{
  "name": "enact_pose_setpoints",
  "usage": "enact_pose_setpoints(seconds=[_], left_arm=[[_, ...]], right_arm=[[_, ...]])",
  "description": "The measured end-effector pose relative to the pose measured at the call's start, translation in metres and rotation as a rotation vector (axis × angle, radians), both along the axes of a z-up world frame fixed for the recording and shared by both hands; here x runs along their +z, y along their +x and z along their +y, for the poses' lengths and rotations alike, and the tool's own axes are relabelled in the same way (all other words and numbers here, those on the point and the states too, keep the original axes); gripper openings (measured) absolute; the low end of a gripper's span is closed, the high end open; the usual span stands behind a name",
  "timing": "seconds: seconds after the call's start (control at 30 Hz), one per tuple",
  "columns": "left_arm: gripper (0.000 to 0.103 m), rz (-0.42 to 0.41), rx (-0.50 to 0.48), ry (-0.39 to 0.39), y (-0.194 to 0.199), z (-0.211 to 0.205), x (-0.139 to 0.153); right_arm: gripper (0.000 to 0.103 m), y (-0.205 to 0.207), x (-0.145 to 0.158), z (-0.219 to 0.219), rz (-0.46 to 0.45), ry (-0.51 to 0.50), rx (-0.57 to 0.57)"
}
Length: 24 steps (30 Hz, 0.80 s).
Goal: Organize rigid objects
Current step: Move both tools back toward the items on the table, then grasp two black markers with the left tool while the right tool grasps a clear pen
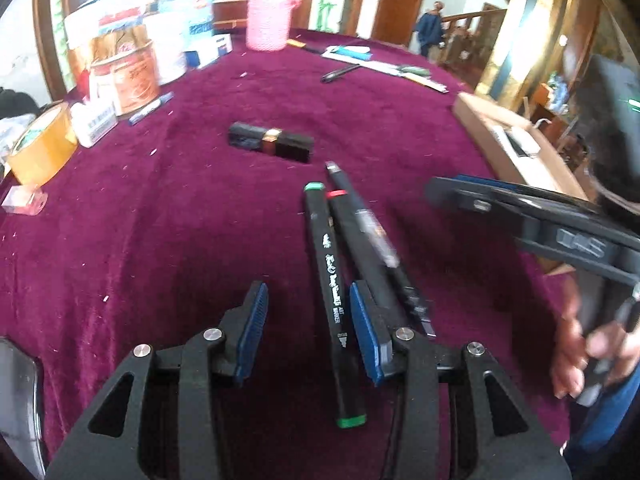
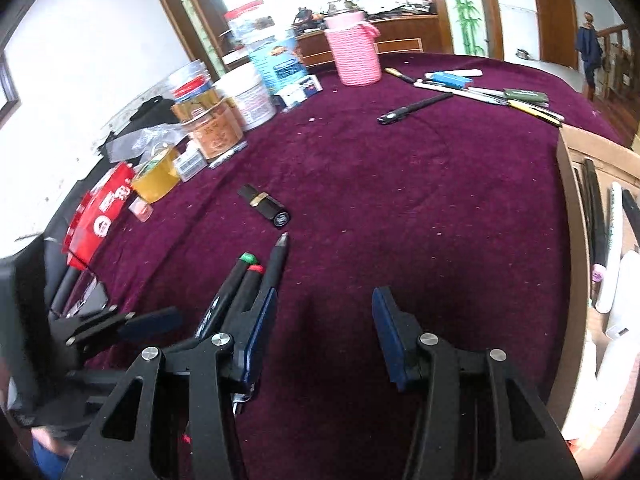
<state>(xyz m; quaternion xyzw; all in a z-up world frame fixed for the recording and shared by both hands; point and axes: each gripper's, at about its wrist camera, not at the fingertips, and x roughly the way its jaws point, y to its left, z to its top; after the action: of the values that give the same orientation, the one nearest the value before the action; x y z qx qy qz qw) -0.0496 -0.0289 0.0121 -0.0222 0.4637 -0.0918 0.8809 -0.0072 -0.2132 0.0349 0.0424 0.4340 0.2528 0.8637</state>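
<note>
Three pens [image 1: 348, 256] lie side by side on the tablecloth [image 1: 160, 220], lipstick [image 1: 271, 143] just beyond.

Markers [image 1: 334, 304], a lipstick [image 1: 271, 141] and tape [image 1: 40, 152] lie on the maroon-clothed table [image 1: 160, 240].

Both grippers are angling down, side by side: left gripper [image 1: 308, 312] jaws sitting parted, right gripper [image 2: 324, 320] jaws gaping, nothing clamped.

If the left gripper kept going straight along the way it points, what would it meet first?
Probably the green-capped marker: it already lies on the cloth between the open fingers of the left gripper, close to the right-hand pad. Beyond it lies the black lipstick tube; depth is uncertain.
</note>
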Motion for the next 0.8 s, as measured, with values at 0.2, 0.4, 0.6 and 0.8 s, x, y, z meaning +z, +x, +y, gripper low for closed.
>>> enact_pose_setpoints(seconds=[0.2,0.4,0.6,0.8], left_arm=[[0.023,-0.028,0.075,0.045,0.003,0.015,-0.002],[0.022,-0.033,0.074,0.057,0.004,0.015,-0.002],[0.022,-0.033,0.071,0.074,0.003,0.012,-0.001],[0.022,-0.033,0.066,0.095,0.004,0.009,-0.001]], right_arm=[[0.043,-0.011,-0.007,0.03,-0.024,-0.101,0.084],[0.032,-0.023,-0.013,0.054,-0.076,-0.206,0.143],[0.009,-0.025,-0.022,0.065,-0.089,-0.276,0.163],[0.009,-0.016,-0.019,0.048,-0.094,-0.279,0.086]])
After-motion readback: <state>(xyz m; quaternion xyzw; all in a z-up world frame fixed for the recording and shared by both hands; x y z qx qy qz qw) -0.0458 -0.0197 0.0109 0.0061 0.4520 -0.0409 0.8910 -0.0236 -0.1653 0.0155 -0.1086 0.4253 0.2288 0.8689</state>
